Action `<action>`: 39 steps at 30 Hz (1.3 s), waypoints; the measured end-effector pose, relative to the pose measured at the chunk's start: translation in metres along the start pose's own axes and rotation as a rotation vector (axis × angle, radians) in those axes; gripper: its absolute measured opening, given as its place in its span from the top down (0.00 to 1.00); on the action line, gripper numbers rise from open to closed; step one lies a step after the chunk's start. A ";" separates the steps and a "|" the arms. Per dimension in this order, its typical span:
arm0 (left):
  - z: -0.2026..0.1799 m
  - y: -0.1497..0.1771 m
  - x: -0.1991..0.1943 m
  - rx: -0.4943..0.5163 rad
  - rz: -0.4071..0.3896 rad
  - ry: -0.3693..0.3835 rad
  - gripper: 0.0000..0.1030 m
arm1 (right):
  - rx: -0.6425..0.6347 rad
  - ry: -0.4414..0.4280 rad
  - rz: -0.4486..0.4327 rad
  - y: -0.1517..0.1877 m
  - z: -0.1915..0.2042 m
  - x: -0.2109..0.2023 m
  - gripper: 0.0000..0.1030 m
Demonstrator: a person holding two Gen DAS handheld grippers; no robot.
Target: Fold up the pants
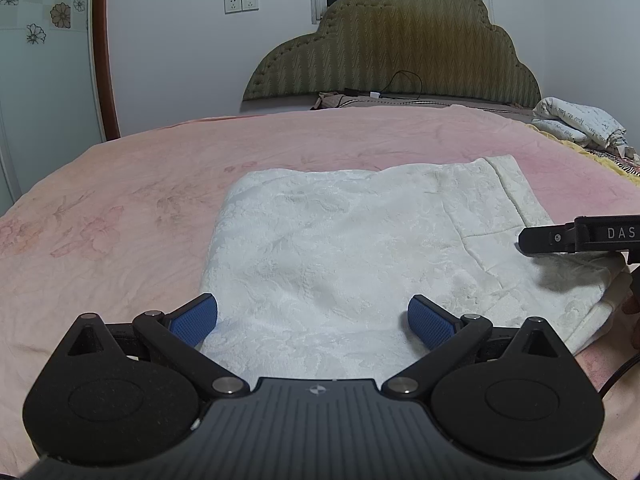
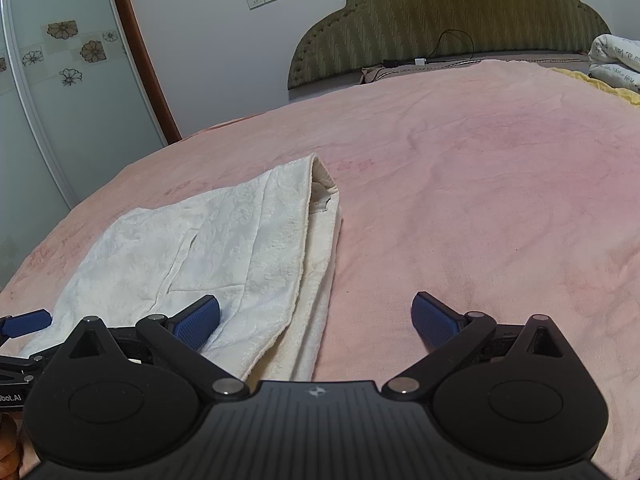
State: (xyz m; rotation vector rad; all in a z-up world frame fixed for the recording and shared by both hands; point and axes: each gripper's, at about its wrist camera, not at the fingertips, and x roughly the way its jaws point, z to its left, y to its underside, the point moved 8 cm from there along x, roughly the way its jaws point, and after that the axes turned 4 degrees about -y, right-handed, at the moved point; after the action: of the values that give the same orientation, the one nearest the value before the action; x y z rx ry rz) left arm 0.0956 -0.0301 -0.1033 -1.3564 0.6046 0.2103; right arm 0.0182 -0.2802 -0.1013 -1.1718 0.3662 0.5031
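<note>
At the far left a wardrobe door (image 1: 44,80) with flower stickers stands beside a brown frame (image 1: 105,52), and two sockets (image 1: 241,3) sit on the wall behind. The bed (image 1: 120,184) fills the view, covered in a pink blanket, with an olive headboard (image 1: 400,44) at its far end and a black cable (image 1: 404,80) trailing along its base.

The left claw (image 1: 313,320) hangs just above the near edge of the pants (image 1: 340,248), its blue pads spread wide with nothing between them. The left pad (image 1: 194,318) sits at the pants' left edge and the right pad (image 1: 430,320) is over the cloth.

The pants are white, textured, and lie folded flat in the middle of the bed, the waistband end toward the right. In the right wrist view the layered fold edge runs along the pants' (image 2: 208,248) right side.

The right claw (image 2: 316,320) is also spread wide and holds nothing; its left pad (image 2: 198,320) is over the pants' near right corner, its right pad (image 2: 434,320) over bare blanket. In the left wrist view one black finger of the right claw (image 1: 576,236) reaches in from the right edge over the pants.

At the far right, a folded printed quilt (image 1: 580,124) lies on the bed near the headboard.
</note>
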 end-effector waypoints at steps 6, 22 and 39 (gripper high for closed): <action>0.010 -0.007 -0.008 0.031 -0.025 -0.025 0.01 | 0.051 -0.036 -0.002 -0.001 -0.006 -0.005 0.00; 0.107 -0.024 0.062 -0.532 0.310 0.383 0.04 | 0.088 -0.364 0.217 -0.018 0.022 0.025 0.00; 0.078 -0.022 0.060 -0.428 0.260 0.402 0.81 | 0.091 -0.379 0.150 -0.017 0.019 0.016 0.72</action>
State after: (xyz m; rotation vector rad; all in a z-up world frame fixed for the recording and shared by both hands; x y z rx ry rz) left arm 0.1780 0.0277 -0.1087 -1.7485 1.1225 0.2912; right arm 0.0408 -0.2646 -0.0894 -0.9401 0.1479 0.8153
